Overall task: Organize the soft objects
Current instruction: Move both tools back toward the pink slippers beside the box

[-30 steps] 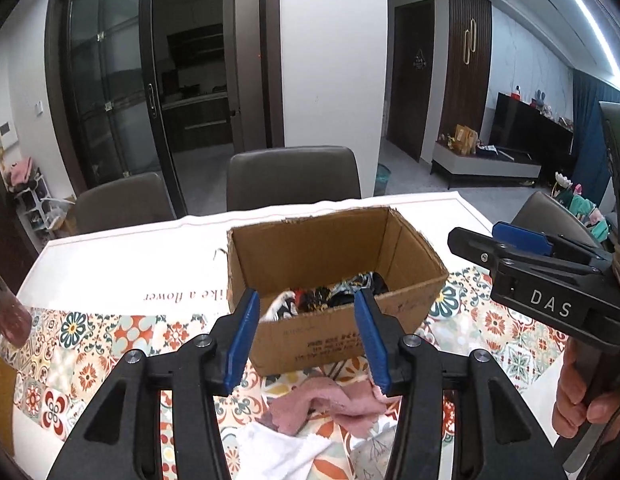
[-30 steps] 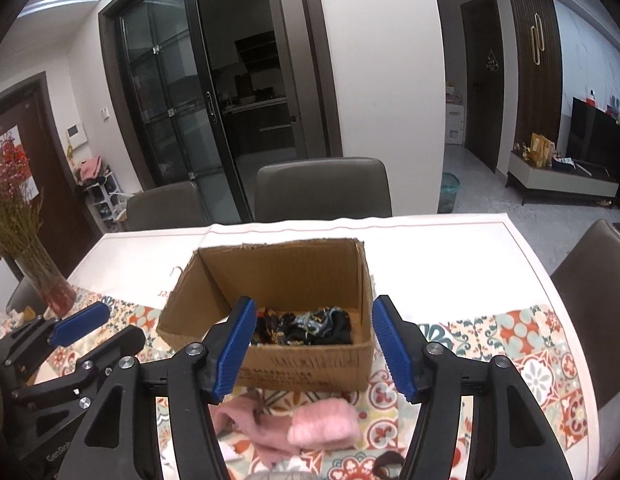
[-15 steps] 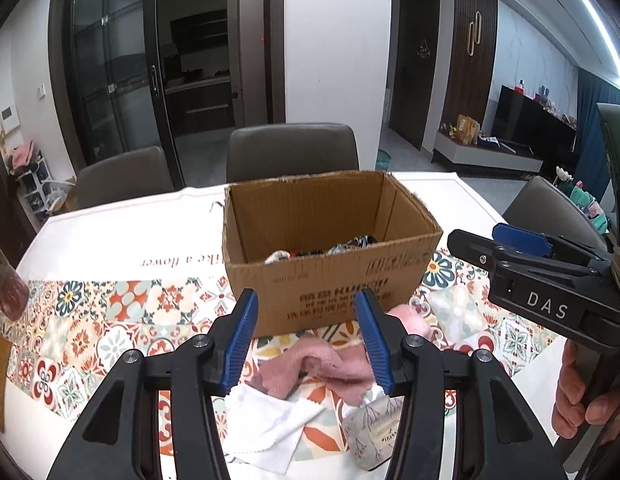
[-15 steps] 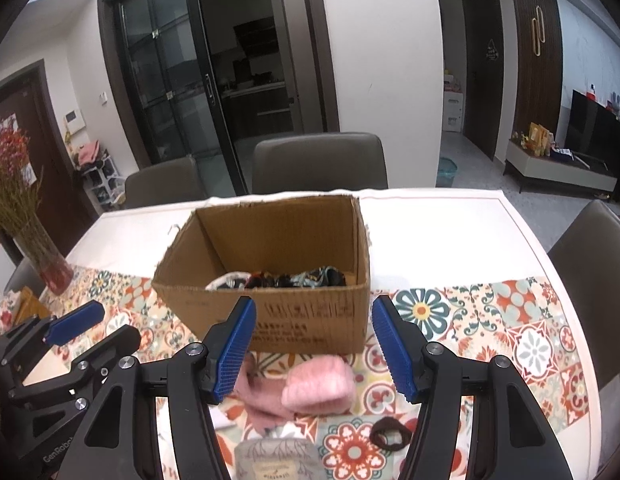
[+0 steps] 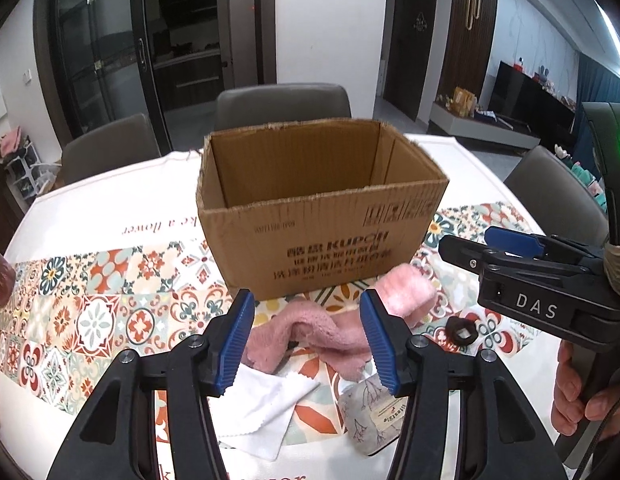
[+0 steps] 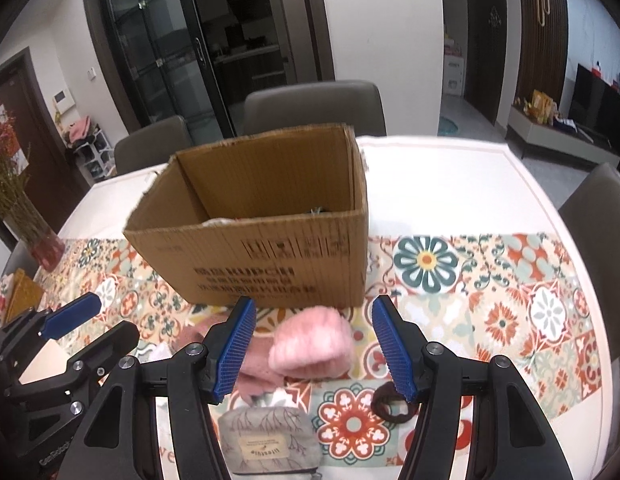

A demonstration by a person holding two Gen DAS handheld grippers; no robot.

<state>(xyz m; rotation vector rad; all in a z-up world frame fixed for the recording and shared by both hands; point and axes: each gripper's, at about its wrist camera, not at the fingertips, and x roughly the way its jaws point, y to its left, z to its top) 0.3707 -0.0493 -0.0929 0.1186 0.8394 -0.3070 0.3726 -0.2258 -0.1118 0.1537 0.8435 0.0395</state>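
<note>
An open cardboard box (image 5: 321, 216) (image 6: 262, 240) stands on the patterned tablecloth; only a sliver of its contents shows over the rim in the right wrist view. In front of it lie a dusty-pink fluffy cloth (image 5: 321, 330), a light-pink rolled fluffy piece (image 5: 405, 292) (image 6: 310, 344), a white cloth (image 5: 262, 412), a grey printed pouch (image 5: 373, 416) (image 6: 266, 444) and a dark hair tie (image 5: 461, 330) (image 6: 389, 400). My left gripper (image 5: 306, 344) is open and empty above the dusty-pink cloth. My right gripper (image 6: 311, 346) is open and empty above the light-pink roll.
A vase of dried flowers (image 6: 26, 216) and a yellow-brown pad (image 6: 24, 296) sit at the table's left. Grey chairs (image 5: 282, 104) stand around the table. The far half of the table (image 6: 449, 184) is plain white.
Both grippers have moved down and back from above the box, toward the soft things in front of it. The box's contents have dropped out of sight behind its front wall.
</note>
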